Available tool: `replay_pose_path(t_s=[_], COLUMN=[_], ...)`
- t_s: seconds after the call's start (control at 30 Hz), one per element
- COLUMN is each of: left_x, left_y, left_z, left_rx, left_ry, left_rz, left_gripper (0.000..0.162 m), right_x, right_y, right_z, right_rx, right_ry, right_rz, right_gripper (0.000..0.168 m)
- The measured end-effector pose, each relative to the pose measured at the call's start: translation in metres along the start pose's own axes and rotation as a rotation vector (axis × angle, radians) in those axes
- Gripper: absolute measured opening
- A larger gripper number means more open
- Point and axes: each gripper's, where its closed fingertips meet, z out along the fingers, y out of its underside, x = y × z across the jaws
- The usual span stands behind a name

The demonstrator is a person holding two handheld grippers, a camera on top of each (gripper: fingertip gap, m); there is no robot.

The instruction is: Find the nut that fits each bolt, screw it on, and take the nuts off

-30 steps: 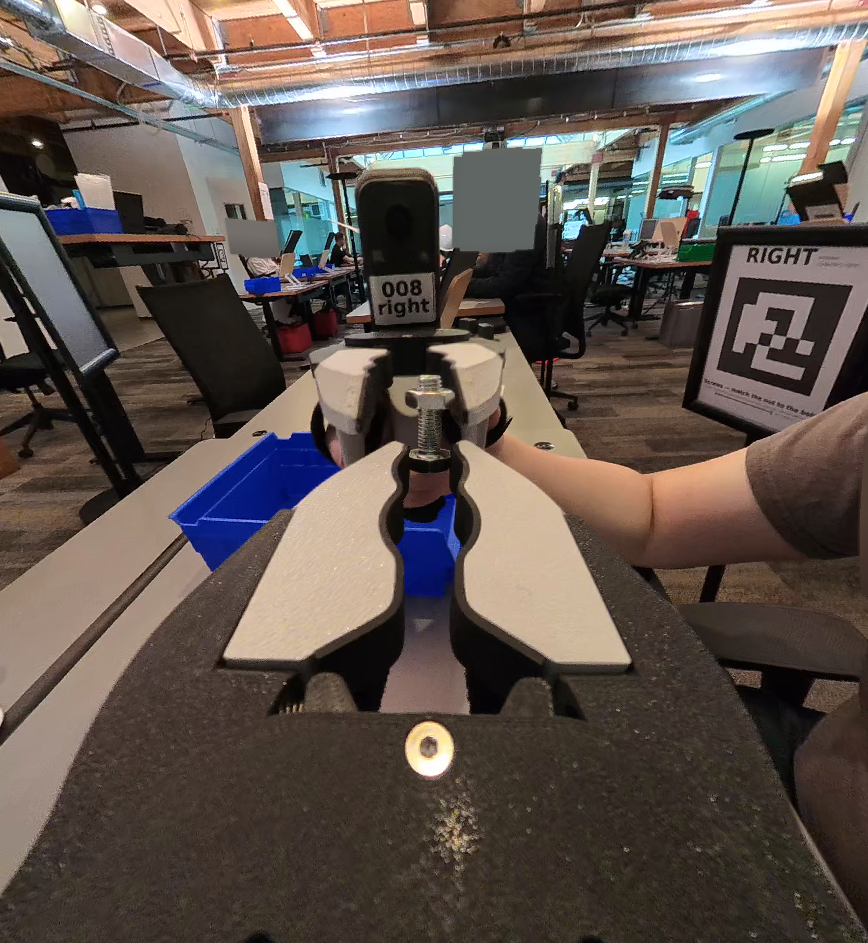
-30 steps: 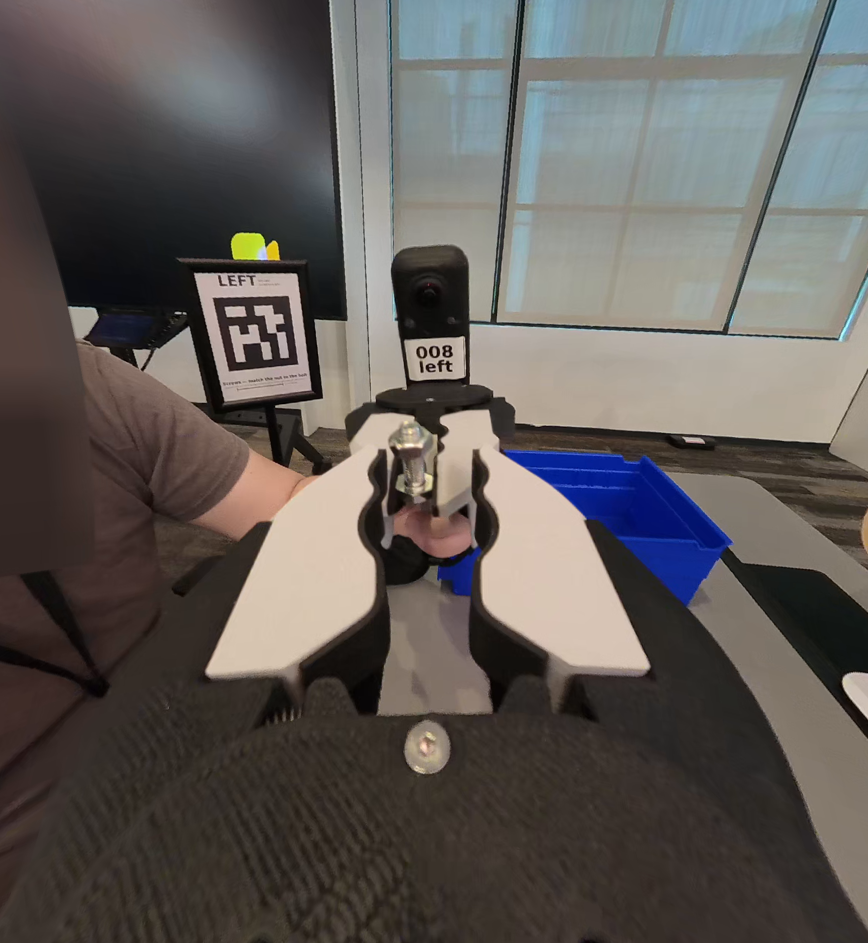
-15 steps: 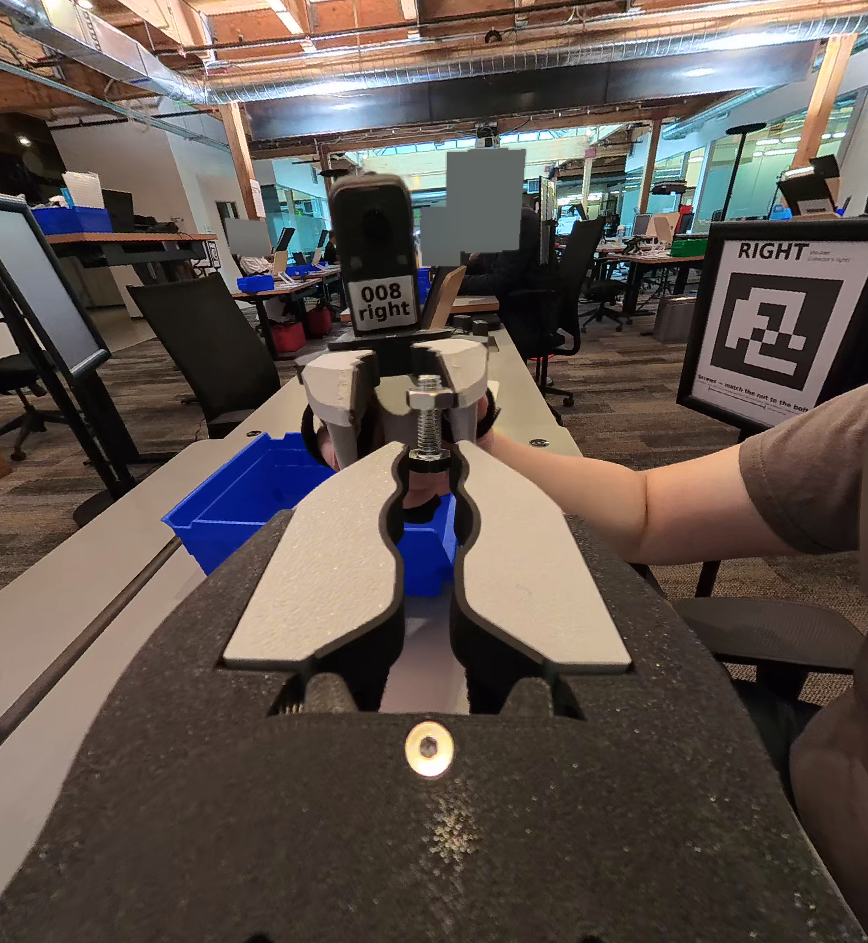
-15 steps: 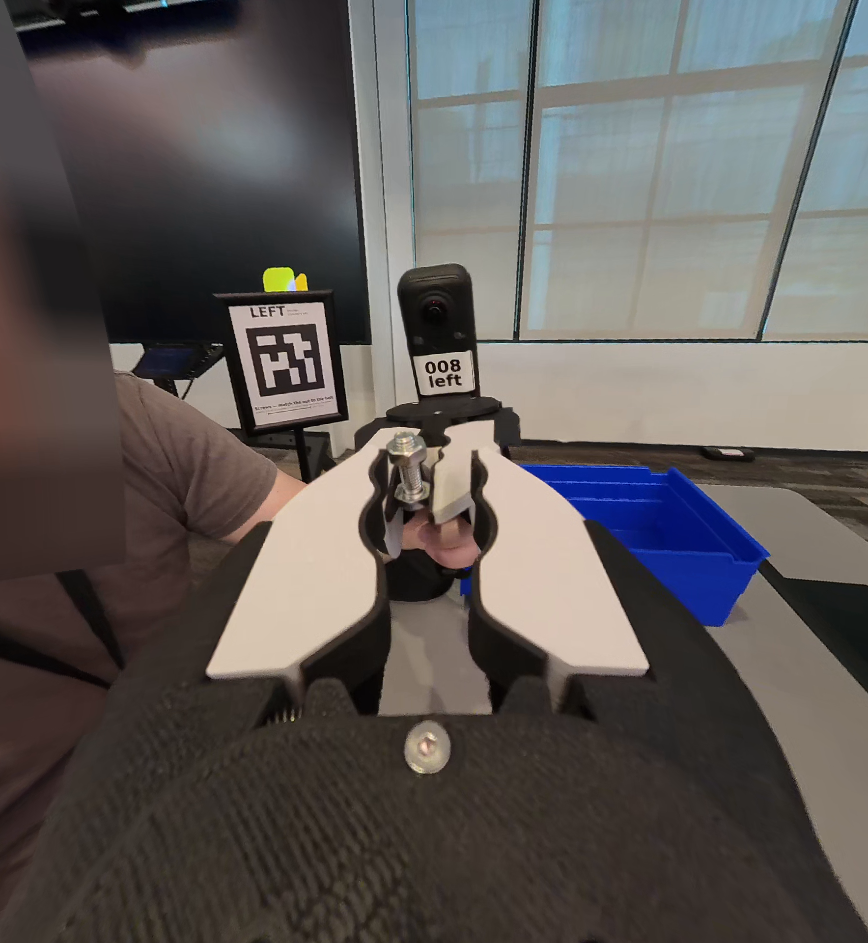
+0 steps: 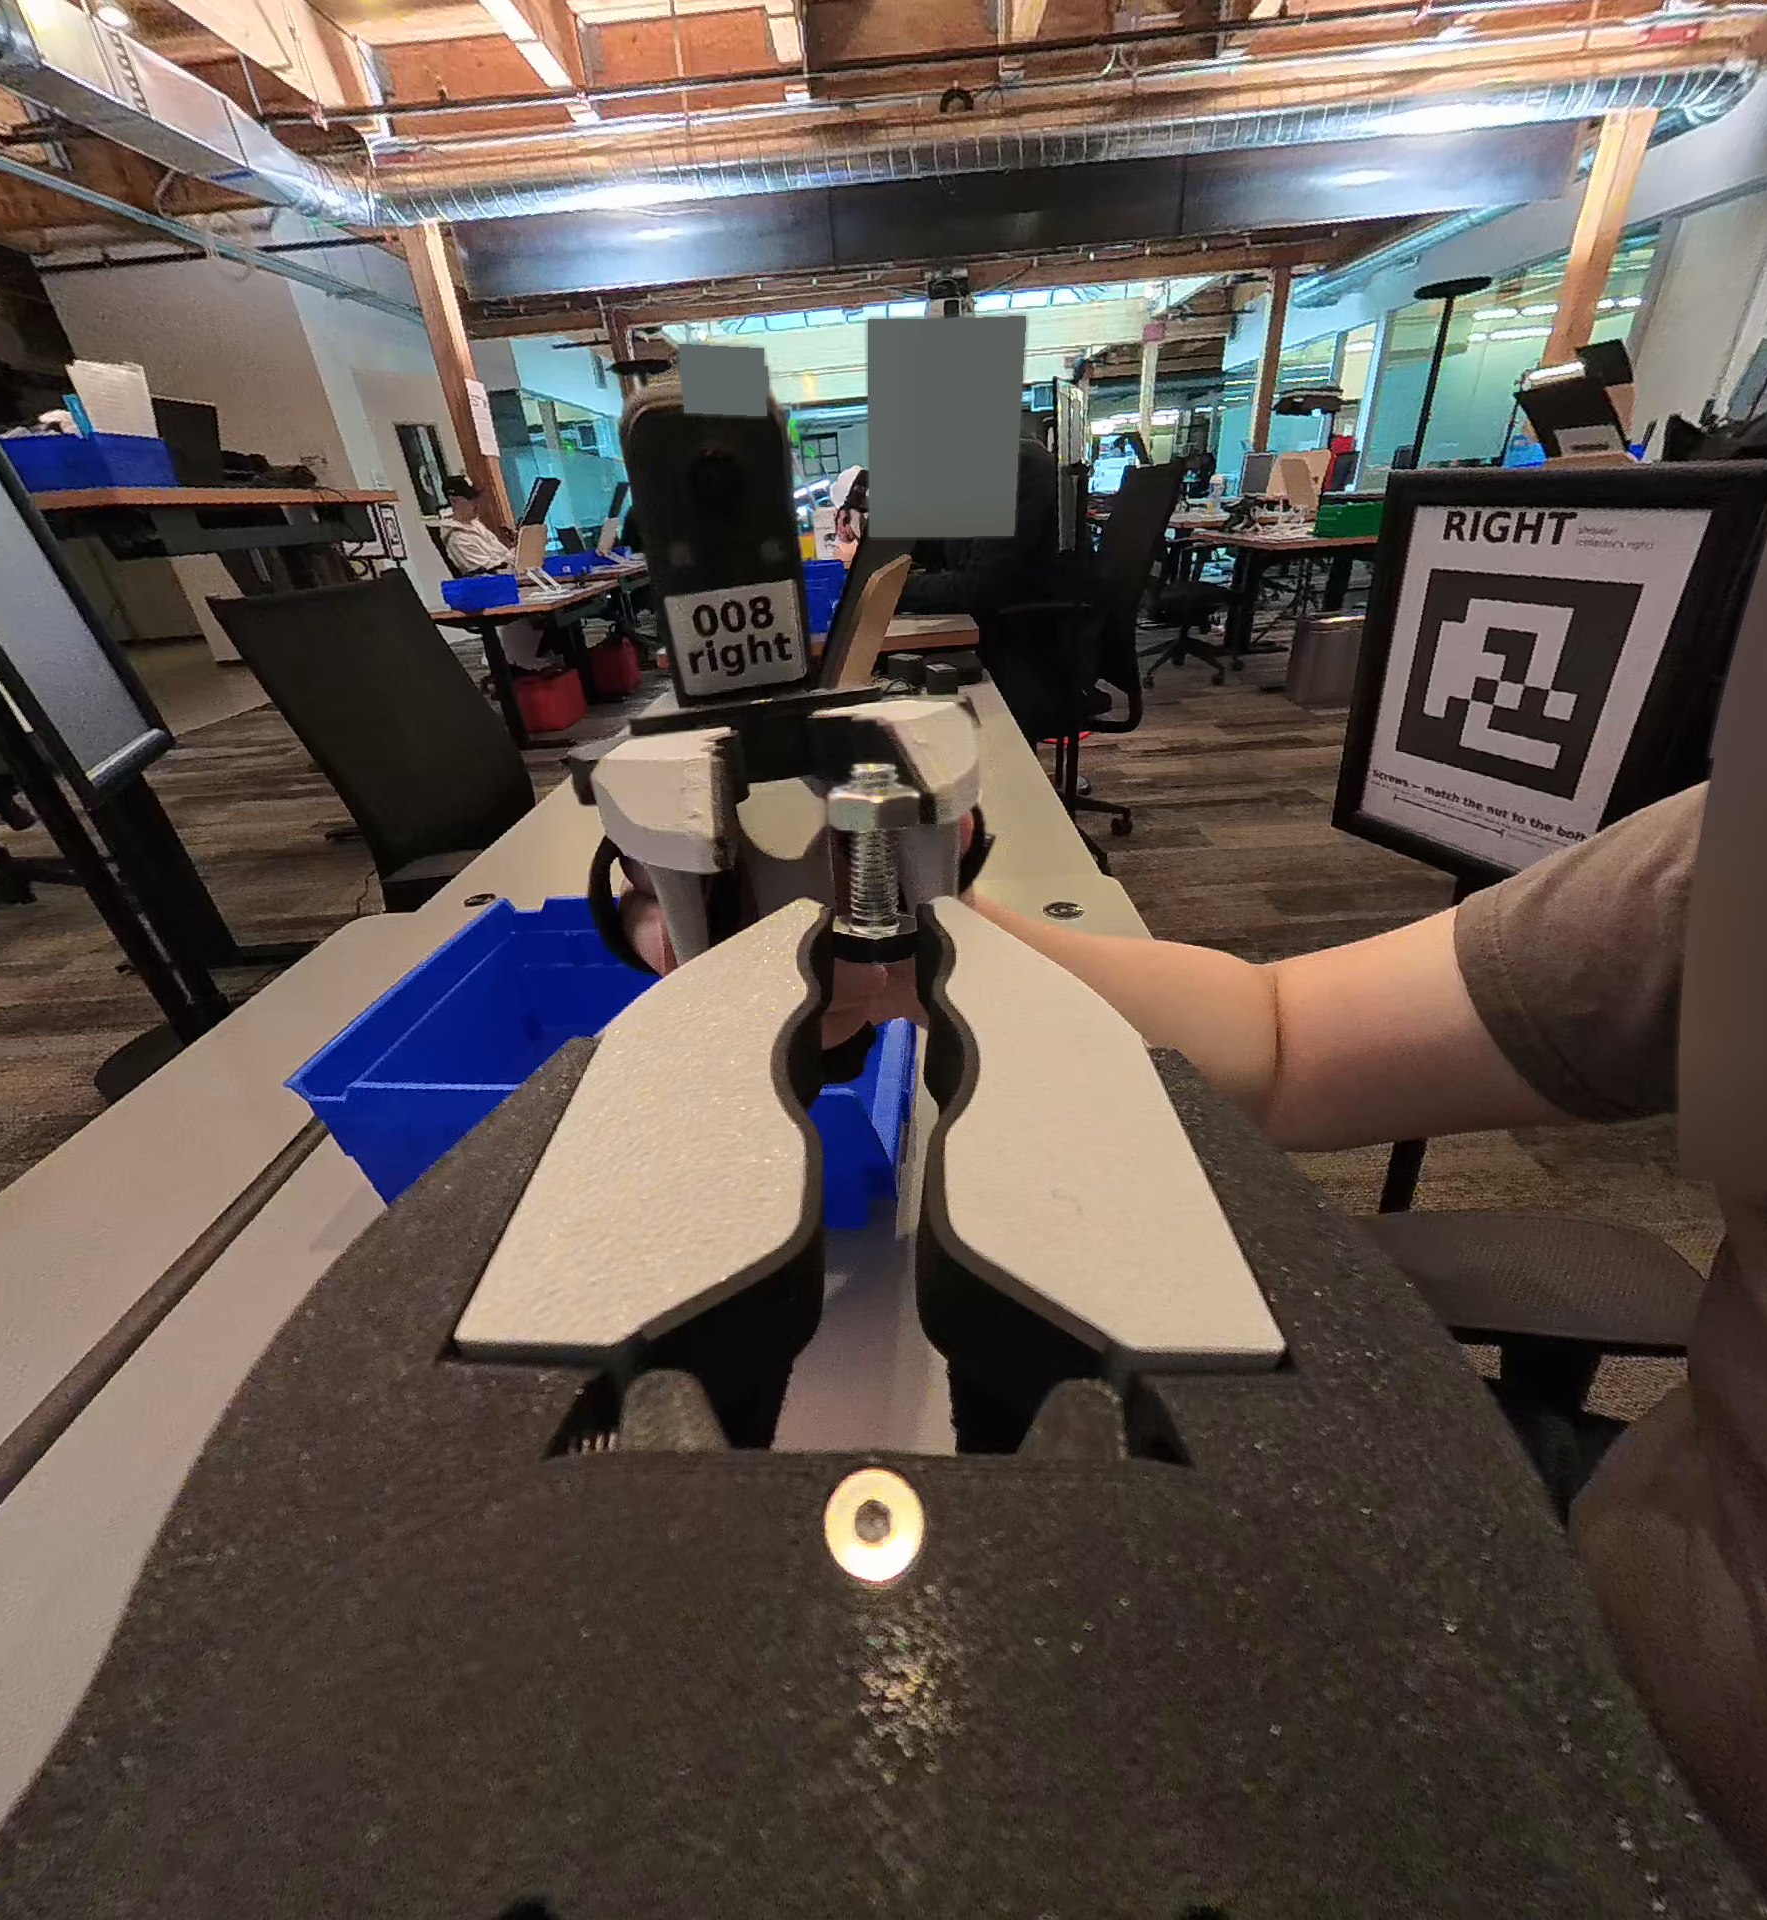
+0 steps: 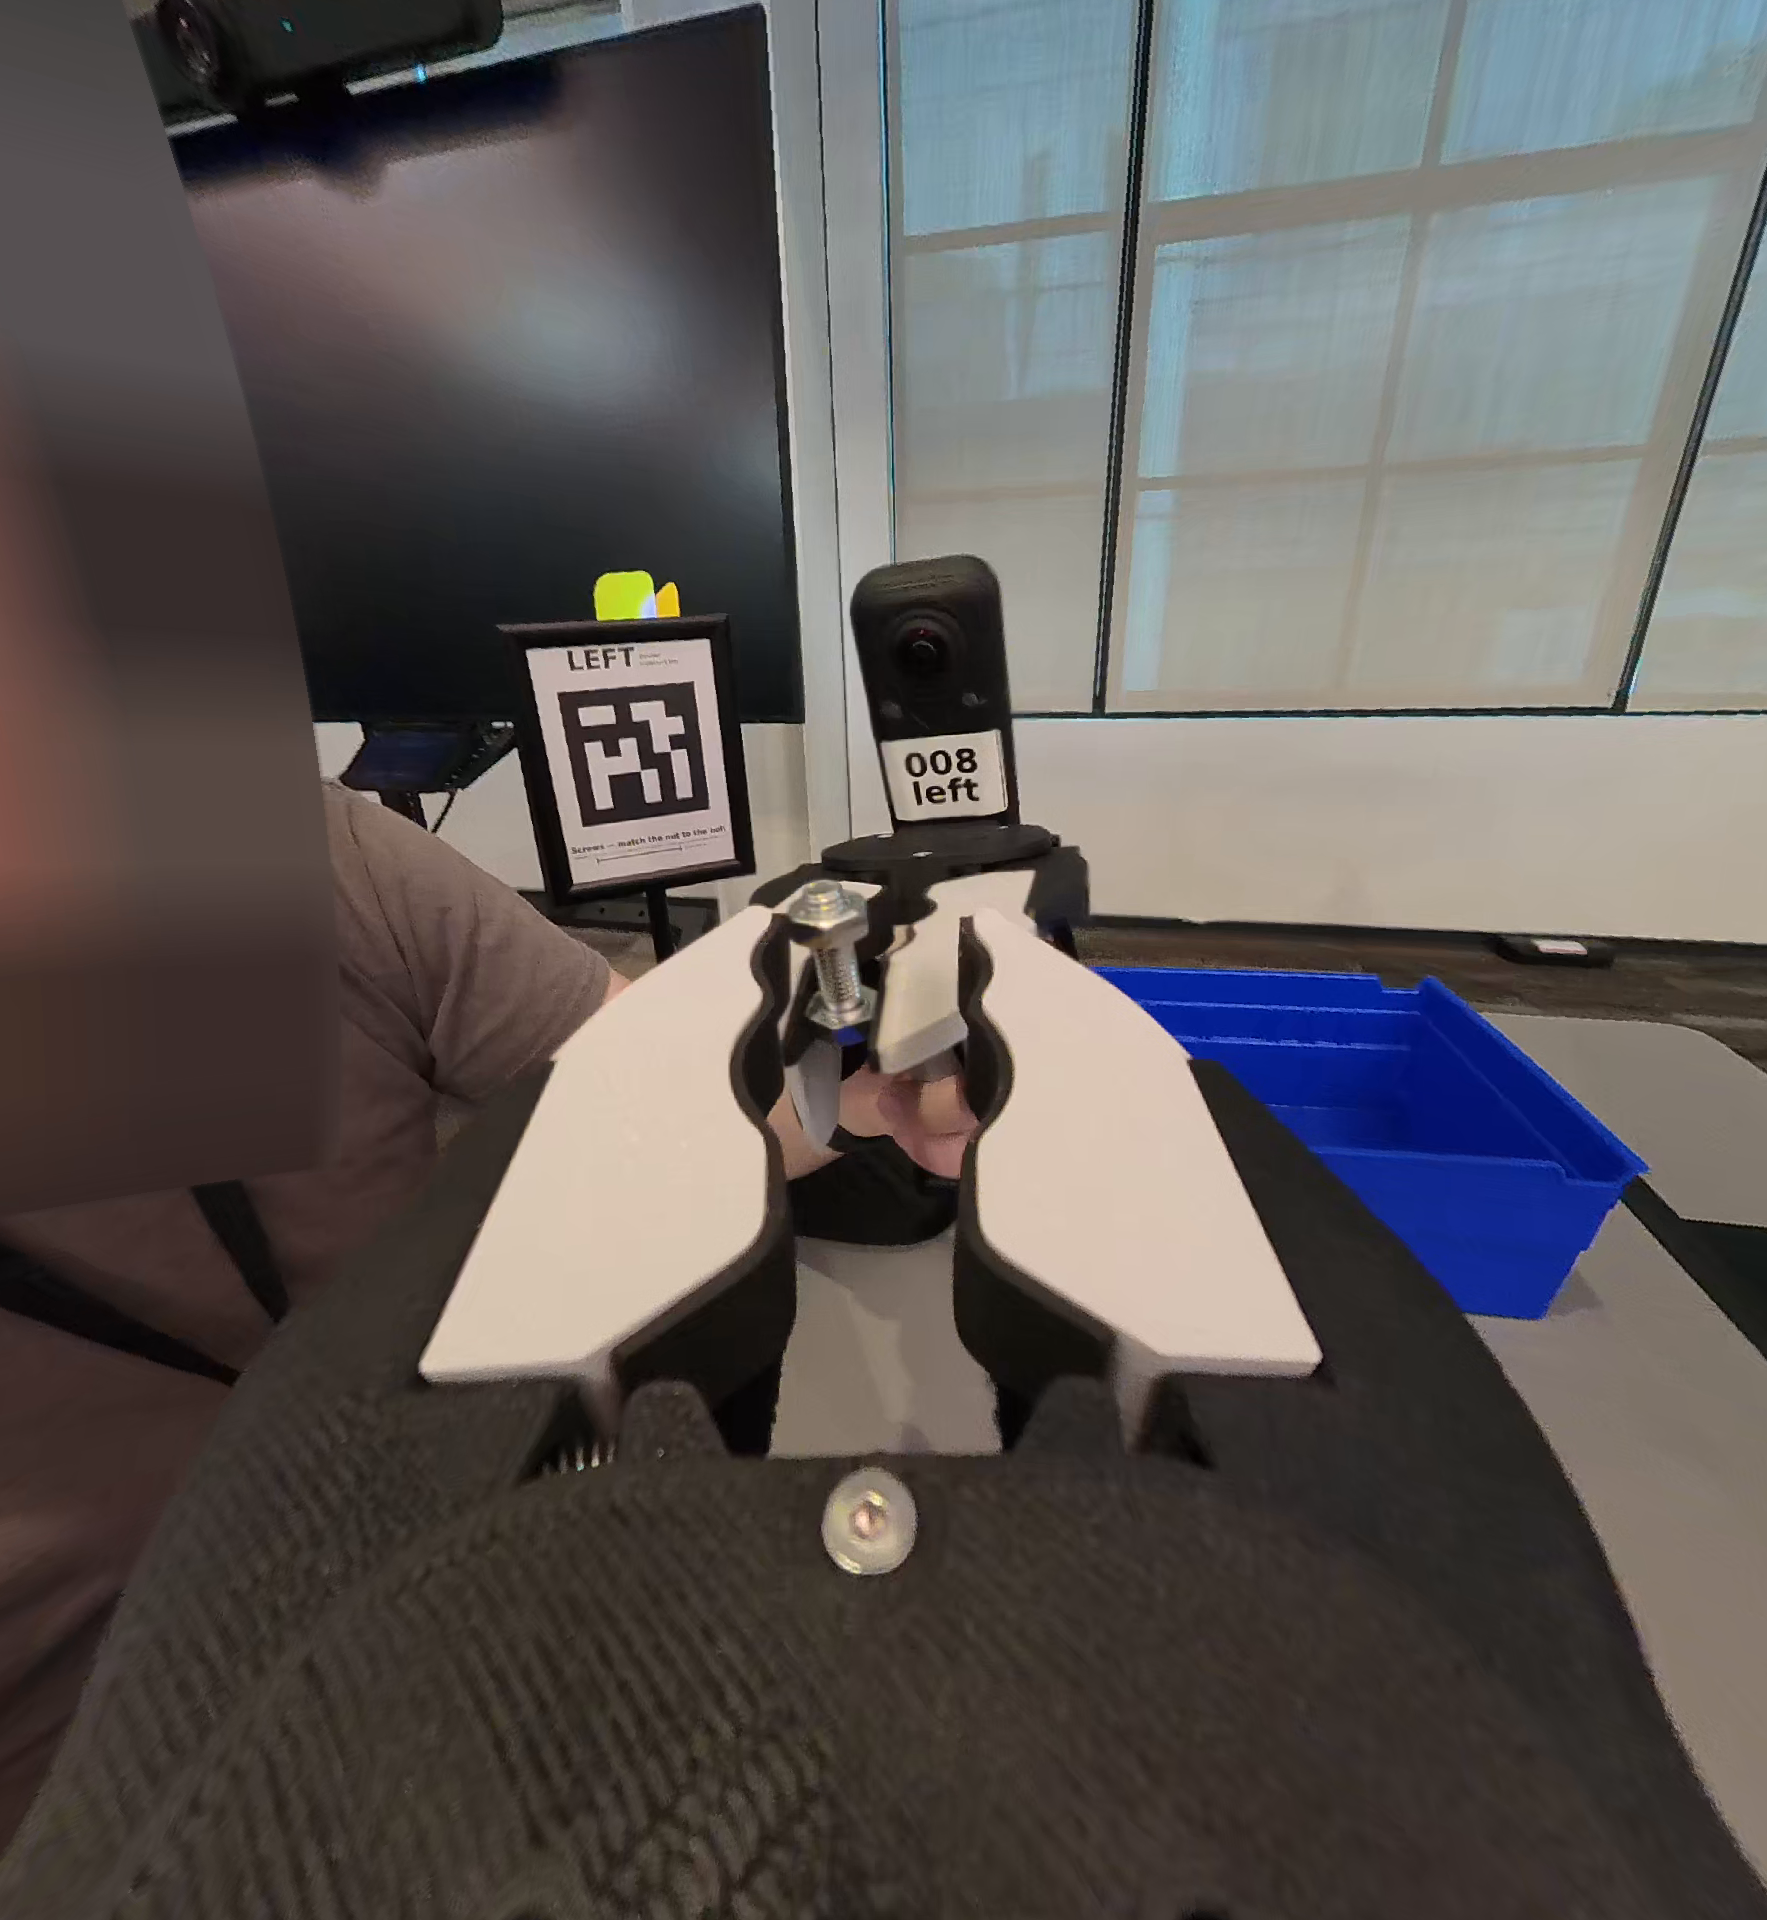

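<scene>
**Right gripper slips sideways off the nut**

The left gripper (image 5: 871,930) stays pinched on the head of the bolt (image 5: 871,868), which stands nearly upright with the hex nut (image 5: 874,805) at its 12 o'clock end. A second ago the nut sat centred between the right gripper's (image 6: 863,930) fingers. Now that gripper has drifted toward 9 o'clock in the left wrist view, jaws spread, and the nut lies just beside one finger. This is probably a re-grip between turns. The nut looks only a few threads on. The blue bin (image 6: 1430,1216) sits at 3 o'clock.
</scene>
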Motion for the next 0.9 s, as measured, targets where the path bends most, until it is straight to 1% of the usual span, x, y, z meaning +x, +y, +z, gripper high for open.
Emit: replay_pose_path(t_s=[0.1, 0.17, 0.3, 0.4, 0.63, 0.77, 0.9], left_x=[0.001, -0.002, -0.003, 0.0, -0.001, -0.002, 0.001], left_y=[-0.004, -0.003, 0.0, 0.0, -0.004, -0.001, 0.0], left_z=[-0.002, -0.003, -0.001, 0.0, -0.003, -0.002, 0.001], left_rx=[0.014, 0.012, 0.006, 0.004, 0.016, 0.011, 0.006], left_ry=[0.008, -0.005, -0.002, 0.006, 0.0, 0.005, 0.014], left_rz=[-0.008, -0.006, -0.019, -0.015, -0.012, -0.023, -0.018], left_gripper=[0.014, 0.014, 0.014, 0.014, 0.014, 0.014, 0.014], right_x=[0.009, 0.007, -0.008, -0.004, 0.008, -0.006, -0.005], right_y=[-0.004, -0.006, -0.008, -0.001, -0.005, -0.01, -0.001], right_z=[-0.009, -0.011, 0.0, 0.005, -0.011, -0.004, 0.004], right_rx=[0.036, 0.044, 0.036, -0.005, 0.041, 0.051, 0.0], right_ry=[0.029, 0.012, -0.038, -0.002, 0.012, -0.039, -0.017], right_rz=[0.025, 0.034, 0.01, -0.01, 0.039, 0.025, 0.0], right_gripper=[0.03, 0.03, 0.03, 0.03, 0.029, 0.03, 0.03])
